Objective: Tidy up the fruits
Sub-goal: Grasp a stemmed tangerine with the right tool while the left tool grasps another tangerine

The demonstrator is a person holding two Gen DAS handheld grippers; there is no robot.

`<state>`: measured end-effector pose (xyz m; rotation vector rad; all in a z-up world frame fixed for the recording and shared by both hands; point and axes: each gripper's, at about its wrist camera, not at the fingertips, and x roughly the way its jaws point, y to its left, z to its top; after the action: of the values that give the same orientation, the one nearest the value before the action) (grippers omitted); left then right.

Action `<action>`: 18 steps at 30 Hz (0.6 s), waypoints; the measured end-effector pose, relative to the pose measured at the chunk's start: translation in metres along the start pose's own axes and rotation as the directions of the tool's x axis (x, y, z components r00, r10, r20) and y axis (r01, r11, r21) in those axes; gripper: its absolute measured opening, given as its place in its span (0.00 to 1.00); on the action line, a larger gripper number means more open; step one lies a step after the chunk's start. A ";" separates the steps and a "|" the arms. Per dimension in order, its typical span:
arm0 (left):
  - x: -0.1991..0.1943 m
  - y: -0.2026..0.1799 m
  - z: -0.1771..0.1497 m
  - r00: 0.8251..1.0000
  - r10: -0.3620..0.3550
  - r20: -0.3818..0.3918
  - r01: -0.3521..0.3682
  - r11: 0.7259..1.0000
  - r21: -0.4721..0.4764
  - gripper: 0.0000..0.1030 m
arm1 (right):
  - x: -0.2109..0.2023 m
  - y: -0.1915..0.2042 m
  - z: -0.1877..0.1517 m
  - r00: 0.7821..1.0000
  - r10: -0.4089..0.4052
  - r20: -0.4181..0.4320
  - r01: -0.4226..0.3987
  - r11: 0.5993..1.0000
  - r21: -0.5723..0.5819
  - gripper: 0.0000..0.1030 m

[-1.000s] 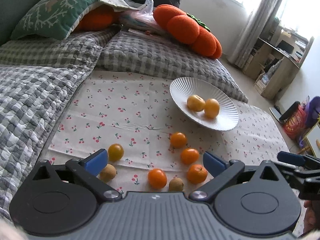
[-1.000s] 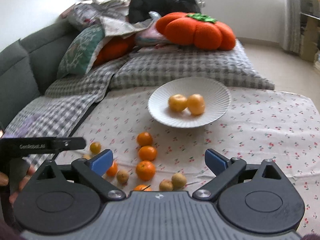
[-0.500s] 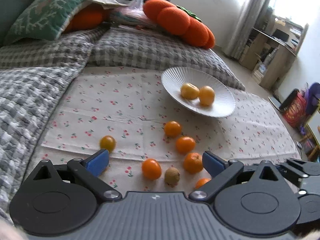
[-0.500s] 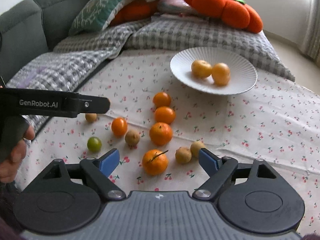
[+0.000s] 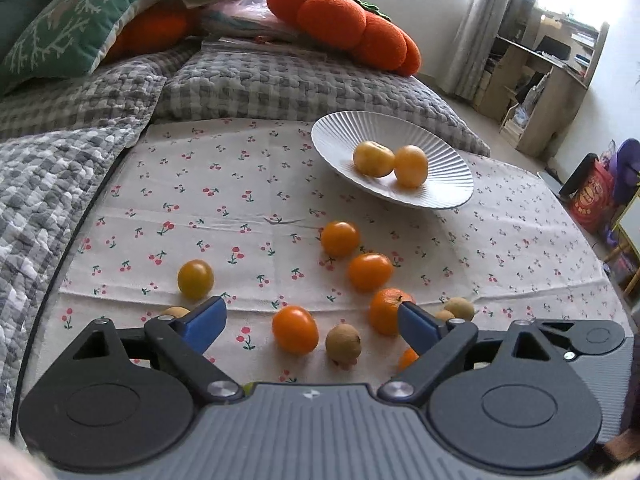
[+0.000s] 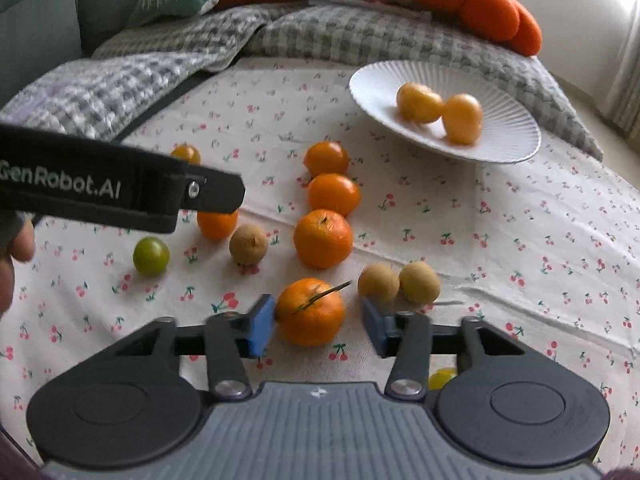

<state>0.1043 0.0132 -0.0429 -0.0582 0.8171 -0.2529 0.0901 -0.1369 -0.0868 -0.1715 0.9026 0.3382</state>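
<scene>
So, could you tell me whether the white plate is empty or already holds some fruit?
It is not empty: the white plate holds two yellowish fruits side by side, touching.

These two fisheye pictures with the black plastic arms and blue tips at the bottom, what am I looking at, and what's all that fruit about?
There is no robot here: a person holds a hand tool in each hand, each with a camera looking along its two fingers. One picture is from the left gripper, the other from the right gripper; the black bar crossing the right view is the left tool seen from the side.

On the cherry-print cloth lie loose oranges, small brown fruits and a green one. A white plate holds two yellow fruits.

The left gripper is open and empty. The right gripper's jaws have just been closing around the stemmed orange, one pad touching, the other not yet, so nothing is held.
</scene>
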 end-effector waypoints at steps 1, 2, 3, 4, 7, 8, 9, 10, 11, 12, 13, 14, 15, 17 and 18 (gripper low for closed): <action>0.000 0.000 0.000 1.000 -0.003 -0.002 0.003 1.000 0.004 0.86 | 0.000 0.000 0.000 1.000 -0.001 0.003 0.001 1.000 -0.003 0.34; 0.001 0.000 0.000 1.000 -0.007 -0.004 0.007 1.000 0.005 0.86 | -0.001 0.001 -0.001 1.000 0.001 0.005 -0.001 1.000 -0.005 0.33; 0.001 0.000 0.000 1.000 -0.012 -0.004 0.012 1.000 0.004 0.86 | -0.003 0.000 0.000 1.000 0.008 0.006 -0.008 1.000 -0.002 0.33; 0.000 0.000 0.000 1.000 -0.016 -0.003 0.016 1.000 0.004 0.86 | -0.005 0.000 0.000 1.000 0.019 0.008 -0.019 1.000 0.002 0.33; 0.000 0.000 0.000 1.000 -0.019 0.001 0.019 1.000 0.002 0.86 | -0.012 0.000 0.003 0.999 0.045 0.015 -0.045 0.999 0.000 0.33; 0.001 0.000 0.001 1.000 -0.018 0.001 0.018 1.000 0.002 0.86 | -0.016 -0.001 0.005 0.999 0.049 0.021 -0.049 0.999 0.001 0.33; 0.002 0.001 0.001 1.000 -0.017 0.000 0.017 1.000 0.001 0.85 | -0.019 -0.003 0.007 0.998 0.047 0.029 -0.047 0.999 0.005 0.33; 0.002 0.001 0.001 1.000 -0.016 -0.001 0.016 1.000 -0.001 0.85 | -0.023 -0.006 0.009 0.998 0.043 0.037 -0.044 0.999 0.013 0.33; 0.003 0.002 0.001 1.000 -0.017 -0.003 0.017 1.000 -0.003 0.84 | -0.027 -0.010 0.011 0.998 0.039 0.045 -0.040 0.999 0.026 0.33; 0.004 0.002 0.000 1.000 -0.017 -0.003 0.017 1.000 -0.003 0.83 | -0.031 -0.016 0.013 0.998 0.030 0.053 -0.033 0.999 0.044 0.33; 0.005 0.001 0.000 1.000 -0.017 -0.005 0.017 1.000 -0.002 0.82 | -0.034 -0.021 0.015 0.998 0.020 0.059 -0.023 0.998 0.062 0.33; 0.005 0.001 0.000 1.000 -0.018 -0.005 0.018 1.000 0.001 0.82 | -0.037 -0.029 0.017 0.998 0.006 0.066 -0.011 0.996 0.085 0.33; 0.006 0.000 0.000 1.000 -0.019 -0.003 0.019 1.000 0.008 0.81 | -0.039 -0.035 0.019 0.997 -0.008 0.073 0.000 0.995 0.105 0.33; 0.007 -0.004 -0.001 1.000 -0.026 0.002 0.026 0.999 0.026 0.80 | -0.044 -0.049 0.022 0.995 -0.033 0.093 0.019 0.989 0.150 0.33; 0.007 -0.007 -0.002 0.999 -0.032 0.006 0.032 0.999 0.041 0.80 | -0.046 -0.054 0.023 0.994 -0.039 0.103 0.021 0.985 0.170 0.33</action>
<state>0.1061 0.0047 -0.0485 -0.0337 0.8050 -0.2990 0.1005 -0.1909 -0.0359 -0.0103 0.8187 0.2394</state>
